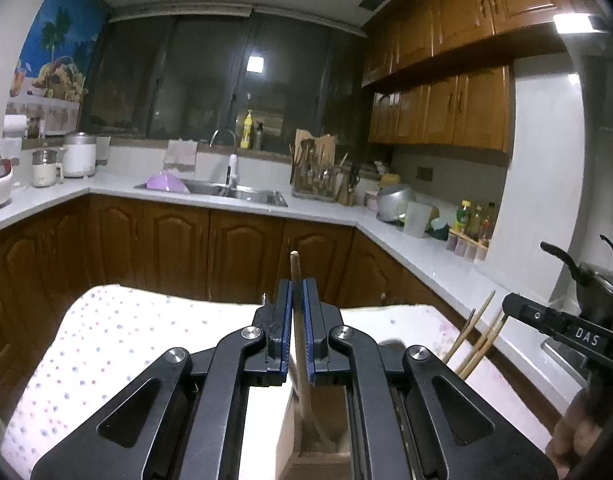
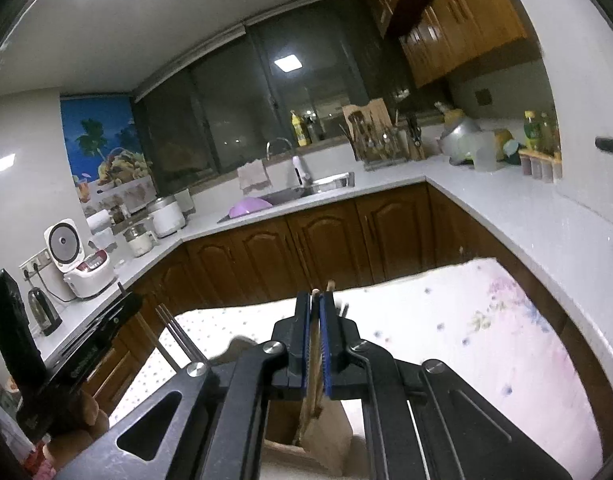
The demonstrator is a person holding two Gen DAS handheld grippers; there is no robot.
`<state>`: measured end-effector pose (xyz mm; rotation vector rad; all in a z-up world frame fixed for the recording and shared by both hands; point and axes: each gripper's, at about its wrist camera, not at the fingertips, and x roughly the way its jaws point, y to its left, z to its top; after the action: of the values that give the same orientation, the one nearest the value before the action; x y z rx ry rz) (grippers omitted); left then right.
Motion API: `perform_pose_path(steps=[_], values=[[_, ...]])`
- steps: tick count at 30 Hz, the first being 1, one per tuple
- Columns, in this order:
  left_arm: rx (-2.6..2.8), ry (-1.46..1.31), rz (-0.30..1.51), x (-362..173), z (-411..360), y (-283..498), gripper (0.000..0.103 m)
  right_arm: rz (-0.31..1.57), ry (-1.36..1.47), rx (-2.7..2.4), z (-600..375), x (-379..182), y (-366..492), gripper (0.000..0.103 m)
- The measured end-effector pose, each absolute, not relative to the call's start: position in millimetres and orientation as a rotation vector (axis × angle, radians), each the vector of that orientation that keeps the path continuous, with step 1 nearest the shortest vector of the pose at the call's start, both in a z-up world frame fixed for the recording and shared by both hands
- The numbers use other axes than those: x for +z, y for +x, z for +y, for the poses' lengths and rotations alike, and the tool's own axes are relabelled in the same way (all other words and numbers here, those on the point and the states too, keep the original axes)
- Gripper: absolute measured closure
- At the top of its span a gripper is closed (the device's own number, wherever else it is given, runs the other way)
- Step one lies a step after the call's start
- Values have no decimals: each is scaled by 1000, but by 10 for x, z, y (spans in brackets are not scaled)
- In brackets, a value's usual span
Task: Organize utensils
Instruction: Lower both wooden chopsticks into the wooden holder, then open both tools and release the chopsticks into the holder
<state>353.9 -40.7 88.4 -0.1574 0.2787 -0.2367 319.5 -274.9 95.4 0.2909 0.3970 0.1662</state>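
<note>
1. left gripper (image 1: 297,294) is clamped tight on a wooden utensil handle (image 1: 295,266). the rounded tip pokes out past the blue pads toward 12 o'clock, and the shaft runs back down between the jaws into a wooden holder box (image 1: 306,446) at 6 o'clock.
2. right gripper (image 2: 316,308) is pinched shut on a pair of wooden chopsticks (image 2: 315,344), tips just clearing the pads at 12. the lower ends drop into a wooden holder (image 2: 326,432) at 6.
3. from the left cam, more chopsticks (image 1: 476,334) stick up at about 3 o'clock, right by the other gripper's black body.
4. both holders sit on a dotted white tablecloth (image 1: 118,340).
5. background: kitchen counter (image 1: 322,208) with a sink (image 1: 242,192) around 12.
</note>
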Motion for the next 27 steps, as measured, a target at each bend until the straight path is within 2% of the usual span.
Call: perform_pose_path(steps=[7, 27], values=[[-250, -184, 350, 748, -386, 3604, 97, 422, 316, 154, -2776, 877, 3210, 98], [-251, -166, 373, 738, -361, 3591, 97, 453, 308, 162, -2796, 840, 3255, 94]])
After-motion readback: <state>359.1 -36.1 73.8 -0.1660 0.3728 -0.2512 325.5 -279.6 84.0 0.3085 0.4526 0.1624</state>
